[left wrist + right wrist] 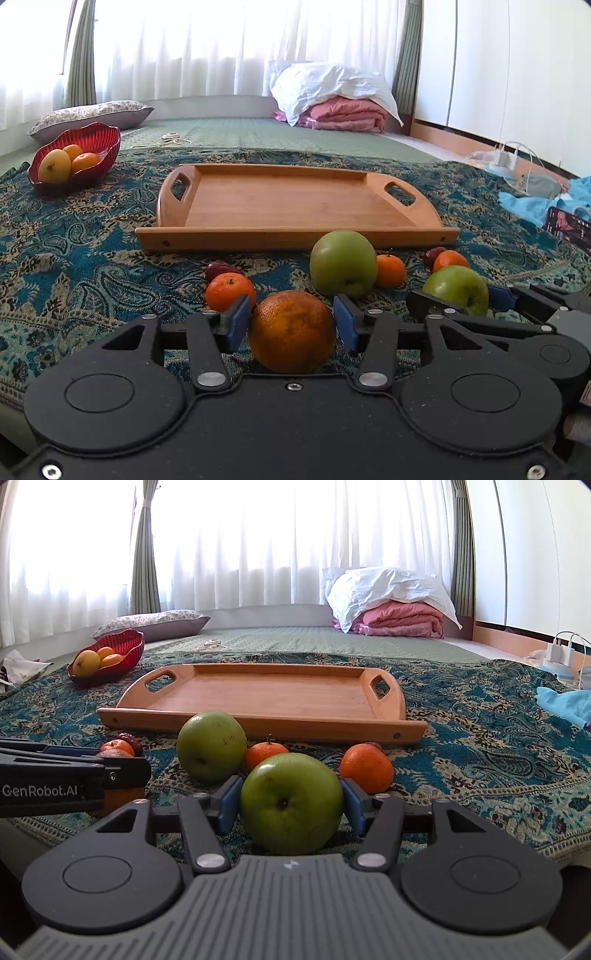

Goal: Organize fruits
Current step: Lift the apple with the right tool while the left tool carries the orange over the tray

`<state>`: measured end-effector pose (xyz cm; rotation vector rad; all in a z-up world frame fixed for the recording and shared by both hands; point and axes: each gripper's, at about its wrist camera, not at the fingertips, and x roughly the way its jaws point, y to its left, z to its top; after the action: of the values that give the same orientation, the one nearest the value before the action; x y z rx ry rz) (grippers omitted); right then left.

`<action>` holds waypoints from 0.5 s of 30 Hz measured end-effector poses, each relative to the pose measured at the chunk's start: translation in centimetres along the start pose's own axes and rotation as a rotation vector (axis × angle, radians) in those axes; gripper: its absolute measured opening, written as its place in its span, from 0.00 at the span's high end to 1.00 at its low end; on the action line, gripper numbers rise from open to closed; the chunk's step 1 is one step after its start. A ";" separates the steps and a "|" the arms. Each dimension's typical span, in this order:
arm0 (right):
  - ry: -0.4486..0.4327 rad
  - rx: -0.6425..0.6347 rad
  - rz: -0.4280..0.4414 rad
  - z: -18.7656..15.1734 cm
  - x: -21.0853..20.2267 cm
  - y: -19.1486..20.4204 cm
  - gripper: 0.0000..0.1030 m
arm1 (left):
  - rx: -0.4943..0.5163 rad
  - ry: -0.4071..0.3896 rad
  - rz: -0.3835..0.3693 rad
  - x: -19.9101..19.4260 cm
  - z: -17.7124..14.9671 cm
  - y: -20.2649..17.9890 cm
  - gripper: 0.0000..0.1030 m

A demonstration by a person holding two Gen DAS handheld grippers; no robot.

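Left wrist view: the left gripper (291,325) straddles a large orange (291,330), its blue fingers (238,323) slightly clear of the peel, not yet gripping. Beyond them the wooden tray (295,240) lies bare; the red bowl (98,134) already holds some fruit.

Right wrist view: the right gripper (291,803) clamps a green apple (291,803). Only here its contact shows plainly. Most sorting remains, I judge.

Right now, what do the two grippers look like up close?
The left gripper is matt black plastic with blue rectangular pads on its two fingers, silver pivot pins, small screws and two big round discs on its body. The right gripper is built alike, but the middle of its body is ribbed grey. White lettering, GenRobot.AI, runs along the left gripper's side. No cables, hands or sleeves show.
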<state>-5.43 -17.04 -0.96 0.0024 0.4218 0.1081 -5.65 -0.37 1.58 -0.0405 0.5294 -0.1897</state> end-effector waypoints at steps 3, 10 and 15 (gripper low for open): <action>-0.011 0.004 0.001 -0.2 0.3 0.0 0.39 | -0.010 0.009 0.001 0.5 -0.1 0.2 0.51; -0.013 0.009 -0.004 -0.6 0.9 -0.1 0.39 | -0.029 0.021 0.002 1.2 -0.6 0.5 0.48; -0.009 0.009 -0.009 -0.7 1.5 0.0 0.39 | -0.036 0.013 0.042 1.7 -1.1 0.5 0.38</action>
<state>-4.35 -16.90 -2.27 0.0099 0.4133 0.0968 -4.65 -0.19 -0.29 -0.0630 0.5464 -0.1401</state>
